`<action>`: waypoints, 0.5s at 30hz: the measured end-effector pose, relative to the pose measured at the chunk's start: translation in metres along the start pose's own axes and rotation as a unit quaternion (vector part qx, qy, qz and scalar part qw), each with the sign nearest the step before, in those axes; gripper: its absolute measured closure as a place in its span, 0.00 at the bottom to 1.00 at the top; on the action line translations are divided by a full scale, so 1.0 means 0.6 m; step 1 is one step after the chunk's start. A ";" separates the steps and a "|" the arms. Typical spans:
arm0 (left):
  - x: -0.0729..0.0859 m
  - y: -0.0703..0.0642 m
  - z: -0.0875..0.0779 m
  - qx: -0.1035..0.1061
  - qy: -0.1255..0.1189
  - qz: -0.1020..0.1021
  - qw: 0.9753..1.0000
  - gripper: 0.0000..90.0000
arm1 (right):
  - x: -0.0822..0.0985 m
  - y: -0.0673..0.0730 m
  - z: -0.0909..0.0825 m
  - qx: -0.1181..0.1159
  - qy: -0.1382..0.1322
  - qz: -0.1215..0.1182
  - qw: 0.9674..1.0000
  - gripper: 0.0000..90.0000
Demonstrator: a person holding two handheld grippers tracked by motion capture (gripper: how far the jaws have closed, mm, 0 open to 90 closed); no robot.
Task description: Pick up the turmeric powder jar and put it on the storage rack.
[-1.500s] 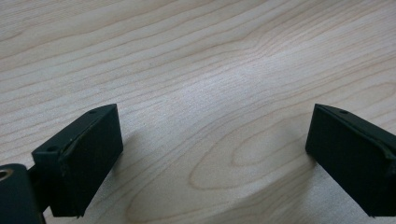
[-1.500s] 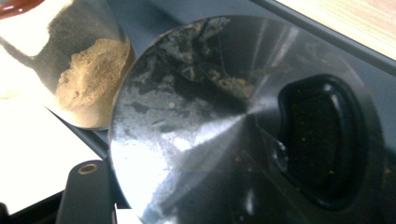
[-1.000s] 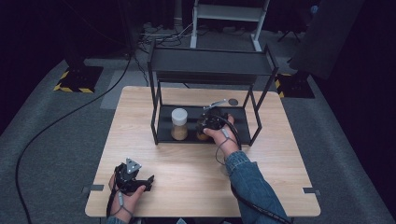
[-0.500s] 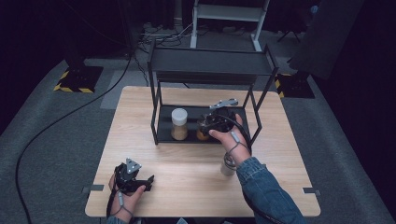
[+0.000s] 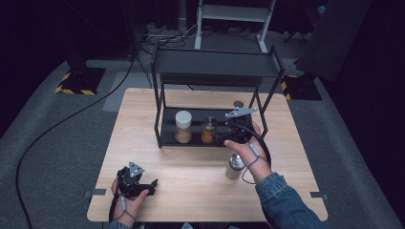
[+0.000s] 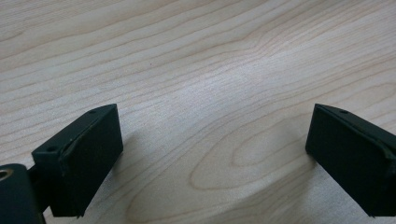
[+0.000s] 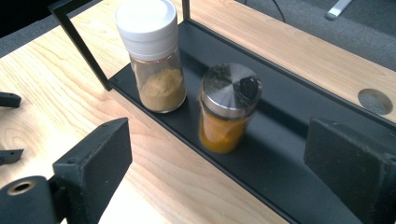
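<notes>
Fingers (image 7: 91, 170) of the right gripper (image 5: 228, 135) gape empty before a steel-capped orange spice jar (image 7: 228, 108) on the black metal shelf (image 7: 280, 107). Left gripper (image 6: 210, 163) rests wide open on the pale wooden bench (image 6: 196, 70).

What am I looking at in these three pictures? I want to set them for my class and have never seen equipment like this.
A person sits at a wooden table and holds a hand-held two-jaw gripper in each hand; no robot arm is involved. The high view looks down from above. The other two pictures come from cameras riding on the grippers, looking along their black jaws.

The left gripper rests near the table's front edge, jaws open over bare wood. The right gripper is open too, holding nothing, and faces a black two-tier rack. On the rack's bottom shelf stand a white-lidded jar of tan powder and a metal-lidded jar of orange powder. A third shaker stands on the table beside the person's right wrist.
</notes>
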State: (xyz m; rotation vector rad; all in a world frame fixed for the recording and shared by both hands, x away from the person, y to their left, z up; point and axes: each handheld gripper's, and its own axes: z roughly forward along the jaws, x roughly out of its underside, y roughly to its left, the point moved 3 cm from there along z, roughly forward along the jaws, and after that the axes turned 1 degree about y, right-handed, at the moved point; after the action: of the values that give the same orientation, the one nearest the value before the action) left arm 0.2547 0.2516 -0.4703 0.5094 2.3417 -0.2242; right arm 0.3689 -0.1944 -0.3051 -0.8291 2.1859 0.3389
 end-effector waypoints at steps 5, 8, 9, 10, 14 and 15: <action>0.000 0.000 0.000 0.000 0.000 0.000 1.000 0.04 | 0.015 -0.001 -0.024 0.000 -0.005 -0.001 1.000 0.09; 0.000 0.000 0.000 0.000 0.000 0.000 1.000 0.04 | 0.024 -0.002 -0.038 0.001 -0.011 -0.001 1.000 0.09; 0.000 0.000 0.000 0.000 0.000 0.000 1.000 0.04 | 0.027 -0.003 -0.042 0.001 -0.013 -0.003 1.000 0.09; 0.000 0.000 0.000 0.000 0.000 0.000 1.000 0.04 | 0.030 -0.003 -0.046 0.002 -0.014 -0.003 1.000 0.09; 0.000 0.000 0.000 0.000 0.000 0.000 1.000 0.04 | 0.041 -0.003 -0.059 0.005 -0.018 -0.004 1.000 0.09; 0.000 0.000 0.000 0.000 0.000 0.000 1.000 0.04 | 0.044 -0.002 -0.062 0.004 -0.018 -0.005 1.000 0.09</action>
State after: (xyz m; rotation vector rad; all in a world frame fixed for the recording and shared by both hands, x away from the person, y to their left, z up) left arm 0.2548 0.2516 -0.4703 0.5093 2.3419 -0.2239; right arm 0.3356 -0.2250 -0.2993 -0.8223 2.1470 0.3369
